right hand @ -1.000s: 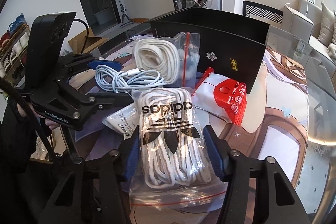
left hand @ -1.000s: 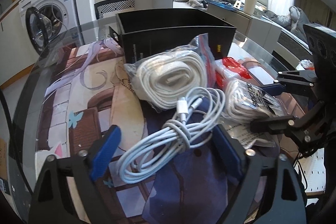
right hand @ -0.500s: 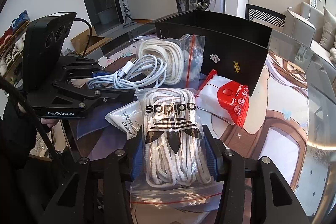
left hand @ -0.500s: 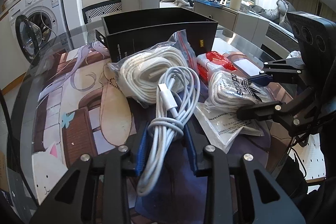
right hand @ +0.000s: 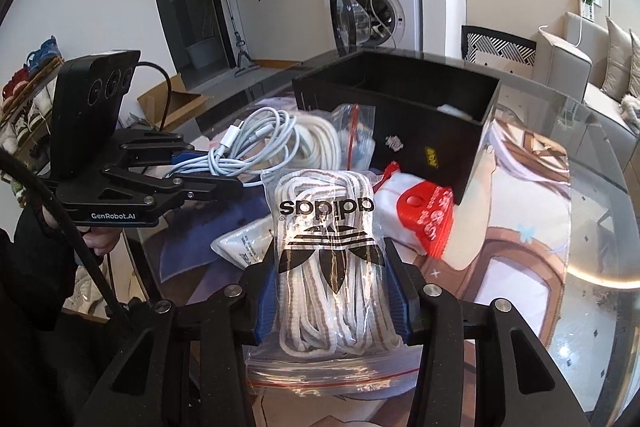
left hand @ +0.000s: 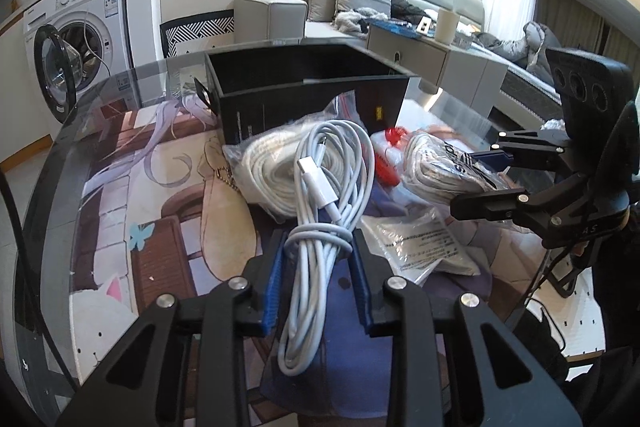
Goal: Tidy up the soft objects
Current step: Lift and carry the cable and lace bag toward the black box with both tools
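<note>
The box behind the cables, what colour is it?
The box is black; the right wrist view shows it best.

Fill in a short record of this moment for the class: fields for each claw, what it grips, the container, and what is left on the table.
left claw: closing on white charging cable
right claw: closing on bagged laces
container: black box, open top, behind the pile
left on table: bagged white rope, red-and-white packet, flat printed bag
surface: glass table over illustrated mat
</note>
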The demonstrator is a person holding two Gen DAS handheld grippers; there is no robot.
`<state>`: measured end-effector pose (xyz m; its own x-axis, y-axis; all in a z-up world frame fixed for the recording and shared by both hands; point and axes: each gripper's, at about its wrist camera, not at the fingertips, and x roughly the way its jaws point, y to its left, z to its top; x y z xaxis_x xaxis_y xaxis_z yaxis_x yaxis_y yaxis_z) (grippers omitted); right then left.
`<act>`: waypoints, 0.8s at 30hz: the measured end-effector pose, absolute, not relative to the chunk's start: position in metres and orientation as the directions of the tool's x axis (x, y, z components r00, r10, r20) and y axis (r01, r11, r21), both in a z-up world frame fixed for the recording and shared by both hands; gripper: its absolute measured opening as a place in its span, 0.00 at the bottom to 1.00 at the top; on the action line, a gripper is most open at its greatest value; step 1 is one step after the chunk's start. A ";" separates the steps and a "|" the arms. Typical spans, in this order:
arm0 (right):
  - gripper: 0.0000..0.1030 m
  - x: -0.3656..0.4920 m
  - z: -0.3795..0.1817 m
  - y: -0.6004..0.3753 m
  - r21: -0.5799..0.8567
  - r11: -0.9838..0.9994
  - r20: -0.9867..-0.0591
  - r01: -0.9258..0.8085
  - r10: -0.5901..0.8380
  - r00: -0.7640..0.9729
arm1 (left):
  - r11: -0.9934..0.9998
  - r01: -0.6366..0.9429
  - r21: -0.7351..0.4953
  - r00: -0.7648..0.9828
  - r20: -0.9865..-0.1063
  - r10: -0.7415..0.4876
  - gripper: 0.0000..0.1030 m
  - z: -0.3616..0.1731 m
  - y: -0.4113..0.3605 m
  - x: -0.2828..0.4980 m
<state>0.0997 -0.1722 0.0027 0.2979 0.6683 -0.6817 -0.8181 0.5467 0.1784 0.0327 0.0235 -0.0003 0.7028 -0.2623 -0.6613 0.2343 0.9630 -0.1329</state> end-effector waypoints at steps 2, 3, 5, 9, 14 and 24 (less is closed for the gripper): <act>0.45 0.100 0.007 -0.175 0.177 0.556 -0.672 -0.812 0.672 0.313 | 0.963 0.230 -0.137 0.714 -0.649 -0.263 0.28 0.005 0.025 0.032; 0.45 0.100 0.009 -0.176 0.177 0.561 -0.668 -0.809 0.672 0.320 | 0.964 0.227 -0.141 0.721 -0.641 -0.264 0.28 0.007 0.026 0.031; 0.45 0.100 0.013 -0.180 0.175 0.574 -0.656 -0.800 0.674 0.341 | 0.964 0.221 -0.150 0.734 -0.625 -0.265 0.28 0.013 0.028 0.031; 0.45 0.101 0.022 -0.187 0.172 0.603 -0.631 -0.779 0.675 0.383 | 0.965 0.206 -0.162 0.759 -0.596 -0.262 0.28 0.022 0.033 0.031; 0.45 0.104 0.040 -0.190 0.170 0.638 -0.602 -0.751 0.670 0.434 | 0.968 0.181 -0.172 0.790 -0.561 -0.248 0.28 0.035 0.040 0.034; 0.45 0.113 0.069 -0.182 0.159 0.675 -0.576 -0.721 0.656 0.487 | 0.973 0.155 -0.174 0.826 -0.518 -0.224 0.28 0.056 0.044 0.048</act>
